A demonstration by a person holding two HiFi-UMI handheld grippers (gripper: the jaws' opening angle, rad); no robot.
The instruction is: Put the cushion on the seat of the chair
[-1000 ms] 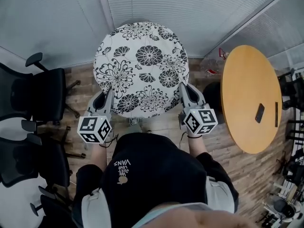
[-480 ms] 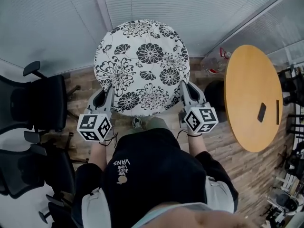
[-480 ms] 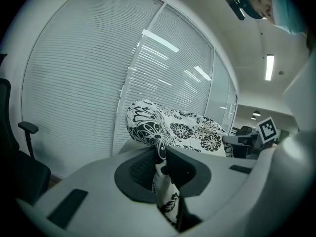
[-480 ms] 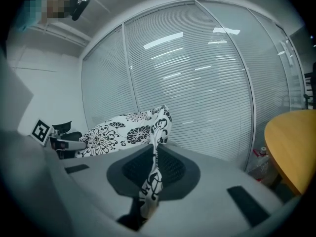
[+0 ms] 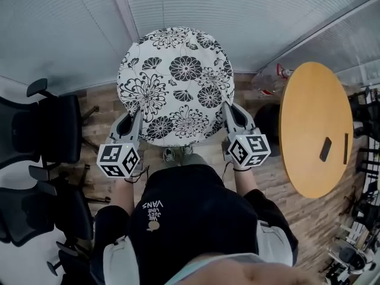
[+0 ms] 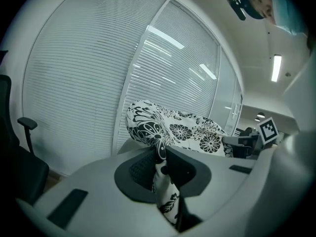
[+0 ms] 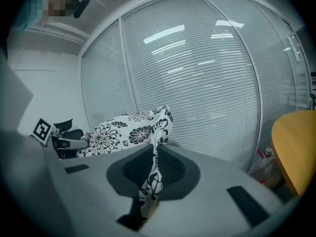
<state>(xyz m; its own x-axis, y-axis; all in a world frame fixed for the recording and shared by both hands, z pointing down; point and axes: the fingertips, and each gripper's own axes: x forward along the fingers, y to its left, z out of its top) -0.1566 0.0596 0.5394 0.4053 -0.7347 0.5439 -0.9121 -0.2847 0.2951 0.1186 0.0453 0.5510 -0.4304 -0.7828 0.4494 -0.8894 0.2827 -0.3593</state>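
Between the jaws of the left gripper (image 6: 160,154): a pinched fold of the cushion (image 5: 175,82) rim, black-and-white flower print, pads closed on the cloth. Right gripper (image 7: 152,158) the same, clamped on a fold at the other side of the near rim. Cloth runs down into both jaw throats; how deep cannot be seen.

Cushion round, held up between the two grippers in front of the person. Far rim lies toward the blinds (image 5: 237,10).

Hidden or unclear:
- Floor directly under the cushion is covered in the head view. Only a shoe (image 5: 170,154) and some wooden floor (image 5: 297,212) show past the near rim.
- Office chair (image 5: 56,123), dark, at the person's left, partly cut by the frame edge. Second chair (image 5: 35,212) lower left, also cut off.
- Small dark flat object (image 5: 325,149) on the round wooden table (image 5: 312,129), too small to identify.
- Pale bundle (image 5: 270,79) at the foot of the blinds, not readable.
- Clutter at the far right edge, cropped.

Room:
- Left: a strip of floor between the cushion rim and the office chair seat.
- Right: table edge near the right gripper, apart from it.
- Ahead: blinds look close behind the cushion's far rim.
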